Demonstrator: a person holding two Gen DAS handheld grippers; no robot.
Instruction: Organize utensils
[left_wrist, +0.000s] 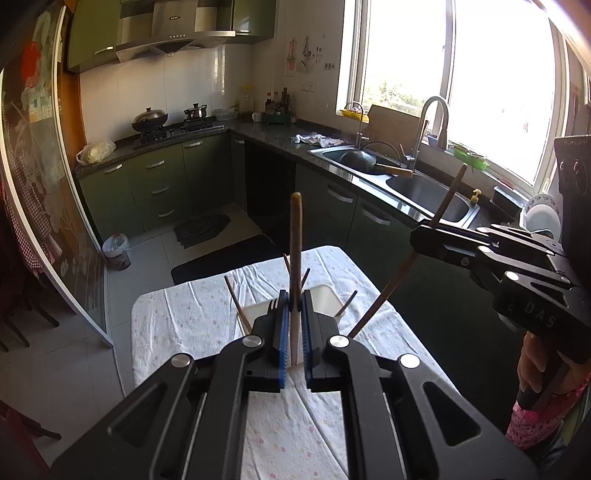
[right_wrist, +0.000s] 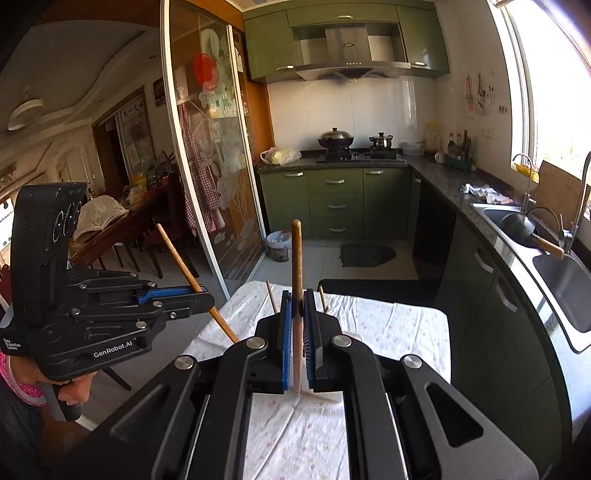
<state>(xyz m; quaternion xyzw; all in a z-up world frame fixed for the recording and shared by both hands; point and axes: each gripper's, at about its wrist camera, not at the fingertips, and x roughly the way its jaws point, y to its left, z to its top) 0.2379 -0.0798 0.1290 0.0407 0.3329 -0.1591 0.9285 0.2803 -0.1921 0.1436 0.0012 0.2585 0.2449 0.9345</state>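
My left gripper (left_wrist: 295, 317) is shut on a wooden chopstick (left_wrist: 295, 251) that stands upright above a white utensil holder (left_wrist: 325, 297) on the cloth-covered table (left_wrist: 177, 317). Several chopsticks (left_wrist: 233, 301) and a fork (left_wrist: 272, 304) stick out of the holder. My right gripper (right_wrist: 298, 332) is shut on another wooden chopstick (right_wrist: 296, 258), also held upright over the table. In the left wrist view the right gripper (left_wrist: 424, 240) sits at the right with its chopstick (left_wrist: 391, 284) slanting down toward the holder. In the right wrist view the left gripper (right_wrist: 199, 295) holds its chopstick (right_wrist: 177, 258) slanted.
The table with floral cloth (right_wrist: 388, 325) stands in a kitchen. A counter with a double sink (left_wrist: 424, 188) and a tap (left_wrist: 432, 118) runs along the right. Green cabinets (left_wrist: 166, 177) and a stove with pots (left_wrist: 170, 122) are at the back. A glass sliding door (right_wrist: 207, 166) is on the left.
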